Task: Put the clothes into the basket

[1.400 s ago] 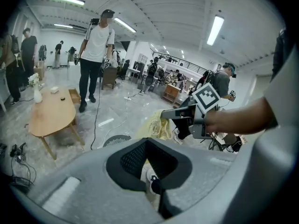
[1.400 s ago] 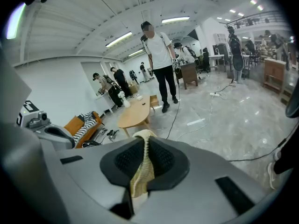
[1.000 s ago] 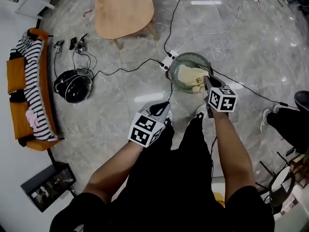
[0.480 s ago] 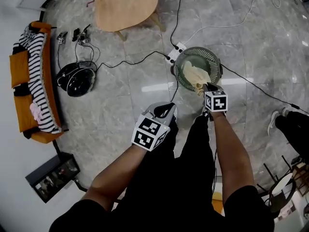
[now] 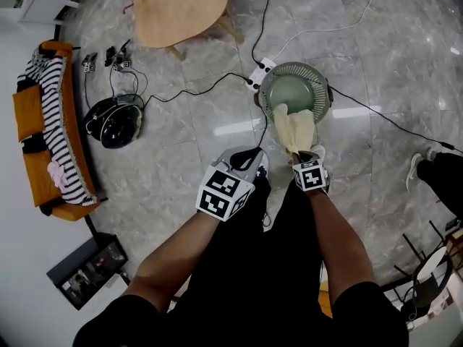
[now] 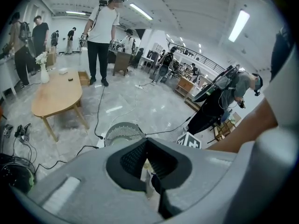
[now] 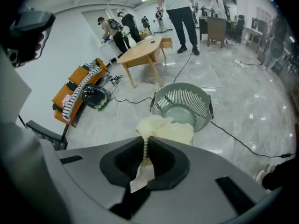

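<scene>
– down on the grey marble floor [image 5: 181, 147], just ahead of the person's black trousers [image 5: 289, 251], what is that round thing?
– a pale green basket [image 5: 323, 89] with slatted walls, standing upright. a white power strip [image 5: 259, 74] lies just beside its far left edge, and black cables [image 5: 376, 116] run off across the floor
– and the clothes?
– one cream-yellow cloth [image 5: 293, 129]. its far end lies over the basket's near rim, and the rest hangs outside, stretching back to the right hand-held gripper [image 5: 307, 155]
– so that one has hold of it?
– yes. in the right gripper view the jaws are pinched on a bunched fold of the cloth, with a loose tail of it hanging between the pads
– and the other?
– the left hand-held gripper [image 5: 248, 157] hovers over the person's knee, to the left of the cloth and apart from it. in the left gripper view its jaw tips meet, with nothing between them
– what else is about?
– a wooden desk [image 5: 181, 9] beyond the basket, and an orange sofa [image 5: 29, 114] at the left edge with a black-and-white striped garment [image 5: 54, 100] draped along it. a black helmet-like thing [image 5: 112, 125] sits on the floor near the sofa. other people [image 6: 100, 31] stand further back in the room
</scene>
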`<state>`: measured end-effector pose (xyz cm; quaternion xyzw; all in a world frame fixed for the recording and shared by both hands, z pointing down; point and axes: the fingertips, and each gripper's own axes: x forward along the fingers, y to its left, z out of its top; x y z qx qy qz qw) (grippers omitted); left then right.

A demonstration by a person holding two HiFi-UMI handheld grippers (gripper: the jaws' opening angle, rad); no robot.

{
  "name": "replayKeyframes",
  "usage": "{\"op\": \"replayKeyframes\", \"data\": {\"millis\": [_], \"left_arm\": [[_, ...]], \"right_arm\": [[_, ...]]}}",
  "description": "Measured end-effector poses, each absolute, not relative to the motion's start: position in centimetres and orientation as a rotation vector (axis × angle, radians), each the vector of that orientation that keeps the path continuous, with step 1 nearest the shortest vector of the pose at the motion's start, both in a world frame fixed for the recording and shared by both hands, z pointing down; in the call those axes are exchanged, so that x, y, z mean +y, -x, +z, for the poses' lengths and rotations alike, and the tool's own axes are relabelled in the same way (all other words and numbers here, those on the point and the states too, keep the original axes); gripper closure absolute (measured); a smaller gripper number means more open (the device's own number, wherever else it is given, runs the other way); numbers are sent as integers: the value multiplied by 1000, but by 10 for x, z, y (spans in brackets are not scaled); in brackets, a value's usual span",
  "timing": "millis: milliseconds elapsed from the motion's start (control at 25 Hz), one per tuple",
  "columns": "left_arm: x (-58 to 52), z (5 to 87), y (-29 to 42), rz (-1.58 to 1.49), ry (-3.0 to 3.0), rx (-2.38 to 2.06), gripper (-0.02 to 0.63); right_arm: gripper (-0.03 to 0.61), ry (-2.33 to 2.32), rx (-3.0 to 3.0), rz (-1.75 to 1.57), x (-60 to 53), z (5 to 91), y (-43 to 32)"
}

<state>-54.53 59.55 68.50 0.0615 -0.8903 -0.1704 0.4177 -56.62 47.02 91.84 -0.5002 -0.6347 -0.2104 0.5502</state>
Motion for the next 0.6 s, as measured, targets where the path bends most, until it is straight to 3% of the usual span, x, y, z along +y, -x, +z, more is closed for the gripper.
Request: {"op": "replayKeyframes", "data": {"millis": [320,400,480,600], "left_arm": [[590,687,534,-402,-206,-2214,614],[590,691,529,-411,-208,-2203,614],[592,692,525,-417,-206,-2197,614],[597,691,521,-409,-206,-2200,614]], "right_arm": [[528,1184,-1405,-605,456,950,522],[498,1158,-1376,-602,453,955,519],[427,1156,-1320,-584,453,959,512],[411,1176,-1241,-583,453,963,499]]}}
